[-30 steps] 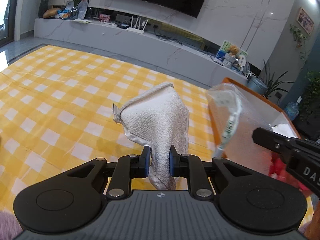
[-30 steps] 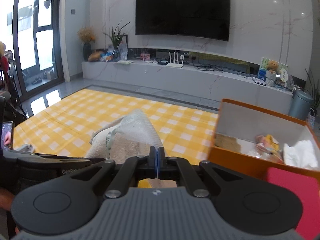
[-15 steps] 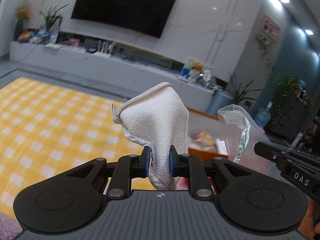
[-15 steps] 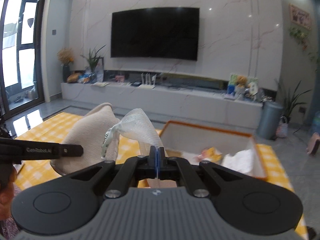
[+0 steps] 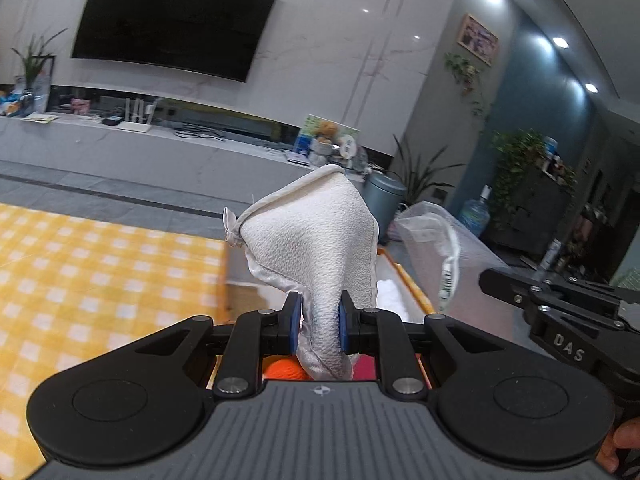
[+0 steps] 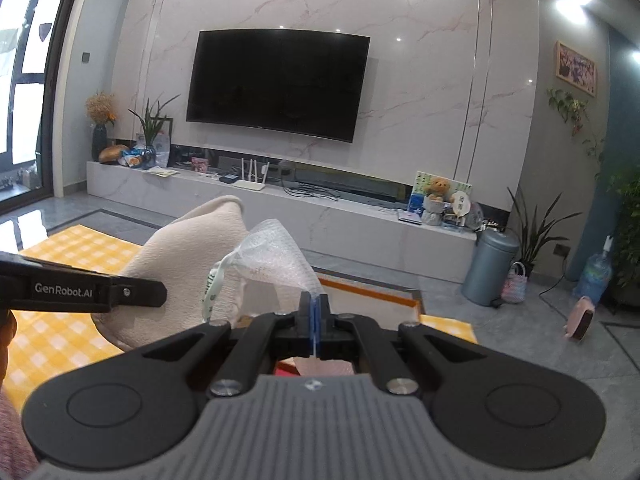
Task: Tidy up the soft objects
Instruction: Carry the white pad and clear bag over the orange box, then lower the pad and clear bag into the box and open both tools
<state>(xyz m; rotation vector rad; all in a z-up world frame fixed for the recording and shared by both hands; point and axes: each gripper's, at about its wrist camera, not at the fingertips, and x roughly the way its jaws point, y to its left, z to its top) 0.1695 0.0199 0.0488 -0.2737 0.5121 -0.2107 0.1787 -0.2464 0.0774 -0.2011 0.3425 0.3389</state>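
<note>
My left gripper point(image 5: 315, 326) is shut on a white terry cloth point(image 5: 316, 248) that stands up from its jaws, held above the orange box point(image 5: 414, 280). My right gripper point(image 6: 314, 326) is shut on a clear bubble-wrap bag point(image 6: 276, 256) with a white zip strip. The bag also shows in the left wrist view point(image 5: 430, 232), right of the cloth. The cloth shows in the right wrist view point(image 6: 188, 248), left of the bag. The box holds white cloth point(image 5: 390, 294) and an orange item point(image 5: 284, 370) under the left jaws.
A yellow checked mat point(image 5: 88, 272) covers the floor at left. The orange box rim point(image 6: 368, 290) lies just ahead of the right gripper. A marble TV bench point(image 6: 280, 212), a grey bin point(image 6: 490, 268) and a pink slipper point(image 6: 580, 318) stand farther off.
Both grippers have risen and swung right, carrying the cloth and the bag from over the mat to above the orange box. Both grips are unchanged.
</note>
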